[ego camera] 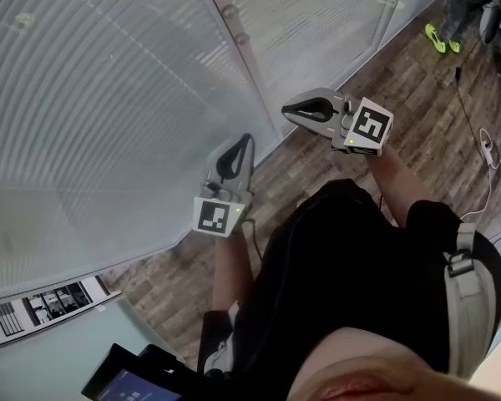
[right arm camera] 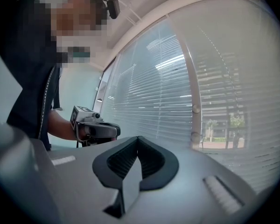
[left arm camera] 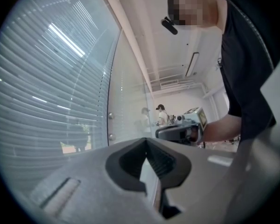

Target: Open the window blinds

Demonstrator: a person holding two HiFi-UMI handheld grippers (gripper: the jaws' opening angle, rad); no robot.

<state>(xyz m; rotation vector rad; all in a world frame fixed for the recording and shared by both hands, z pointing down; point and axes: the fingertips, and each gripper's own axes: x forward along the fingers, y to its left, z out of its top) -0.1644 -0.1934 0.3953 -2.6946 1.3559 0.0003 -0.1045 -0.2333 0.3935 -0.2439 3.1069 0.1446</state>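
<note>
Ahead of both tools, the window blinds (ego camera: 92,98) hang fully lowered, slats lying across the glass; they sit to the left of your left tool (ego camera: 249,140) and ahead and to the right of your right tool (ego camera: 288,109), and neither tool's own view shows contact with them. Your left tool has its jaws pressed together on nothing, tip near the bottom edge of the blinds. Your right tool, just beside it, angles toward the pale frame post (ego camera: 234,23), jaws likewise pressed together and empty, above the wood-plank floor (ego camera: 384,82).
</note>
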